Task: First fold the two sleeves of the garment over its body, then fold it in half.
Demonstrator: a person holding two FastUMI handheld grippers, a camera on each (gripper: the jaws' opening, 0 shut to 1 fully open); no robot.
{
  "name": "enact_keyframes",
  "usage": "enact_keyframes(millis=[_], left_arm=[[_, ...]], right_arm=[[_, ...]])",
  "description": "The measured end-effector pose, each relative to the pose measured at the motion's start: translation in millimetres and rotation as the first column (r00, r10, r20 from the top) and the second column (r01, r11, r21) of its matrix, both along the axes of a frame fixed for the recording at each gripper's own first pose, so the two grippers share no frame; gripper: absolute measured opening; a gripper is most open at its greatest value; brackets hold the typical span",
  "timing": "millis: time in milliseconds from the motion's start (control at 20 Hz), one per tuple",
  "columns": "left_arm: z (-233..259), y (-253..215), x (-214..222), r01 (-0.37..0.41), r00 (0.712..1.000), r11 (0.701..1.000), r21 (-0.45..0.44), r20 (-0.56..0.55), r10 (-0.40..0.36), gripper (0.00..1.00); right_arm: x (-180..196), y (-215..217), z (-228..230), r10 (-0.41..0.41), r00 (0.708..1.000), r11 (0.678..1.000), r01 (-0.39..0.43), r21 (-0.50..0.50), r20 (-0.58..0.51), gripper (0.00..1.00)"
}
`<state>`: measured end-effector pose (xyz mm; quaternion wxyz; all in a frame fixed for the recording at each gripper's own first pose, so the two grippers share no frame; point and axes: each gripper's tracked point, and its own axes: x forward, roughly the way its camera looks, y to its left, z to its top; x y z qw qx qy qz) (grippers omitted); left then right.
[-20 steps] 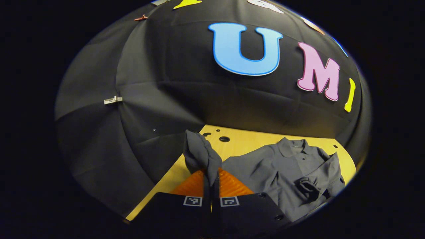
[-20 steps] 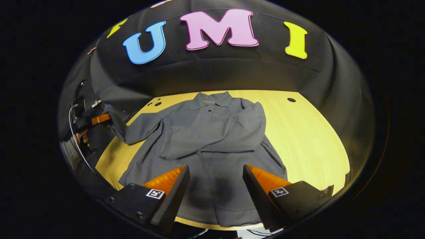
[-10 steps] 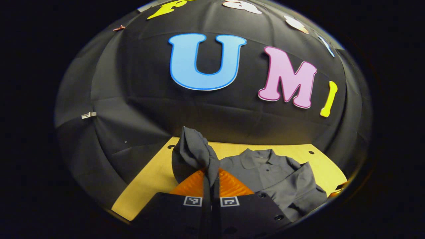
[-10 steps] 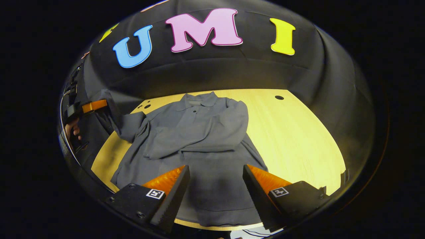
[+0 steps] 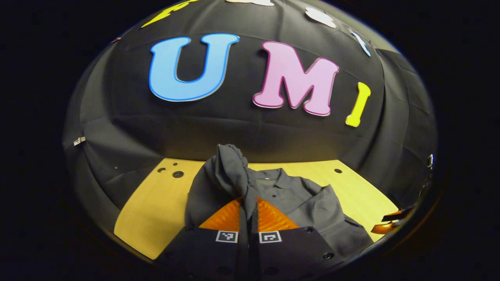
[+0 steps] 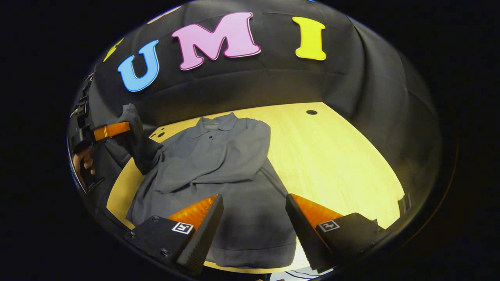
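Left gripper view: my left tongs (image 5: 248,212) are clamped tight on the second sleeve (image 5: 230,171), its cuff bunched up just ahead of the tips and lifted off the counter (image 5: 156,203). The garment (image 5: 308,203) lies ahead and to the right of them. This sleeve is not yet laid over the body.

Right gripper view: my right tongs (image 6: 254,218) hang wide apart and hold nothing, above the garment's lower body. One sleeve (image 6: 218,168) already lies folded across the chest. I judge the task roughly a third done; the halving is left.
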<state>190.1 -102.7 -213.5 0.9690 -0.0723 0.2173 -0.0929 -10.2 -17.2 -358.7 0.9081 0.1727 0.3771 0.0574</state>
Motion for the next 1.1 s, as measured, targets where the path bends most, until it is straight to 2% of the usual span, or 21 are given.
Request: enact_keyframes(millis=[300, 700, 1000, 1050, 1100], left_arm=[[-46, -59, 2, 0.070, 0.994, 0.997, 0.023, -0.089, -0.068, 0.05], [-107, -125, 0, 0.153, 0.967, 0.988, 0.030, -0.213, -0.143, 0.06], [-135, -151, -6, 0.189, 0.943, 0.982, 0.014, -0.281, -0.177, 0.18], [-136, -154, -6, 0.194, 0.941, 0.981, 0.007, -0.285, -0.184, 0.27], [-138, -159, -8, 0.200, 0.938, 0.980, -0.003, -0.287, -0.193, 0.22]], right_arm=[[-7, -22, -15, -0.013, 1.000, 1.000, 0.013, 0.003, -0.023, 0.99], [-7, -40, -34, -0.002, 0.998, 1.000, 0.003, 0.012, -0.058, 0.99], [-5, -50, -42, -0.002, 0.997, 1.000, 0.003, 0.020, -0.074, 0.99], [-5, -50, -42, 0.001, 0.997, 1.000, 0.001, 0.019, -0.075, 0.99], [-6, -50, -43, 0.004, 0.997, 1.000, -0.003, 0.018, -0.077, 0.99]])
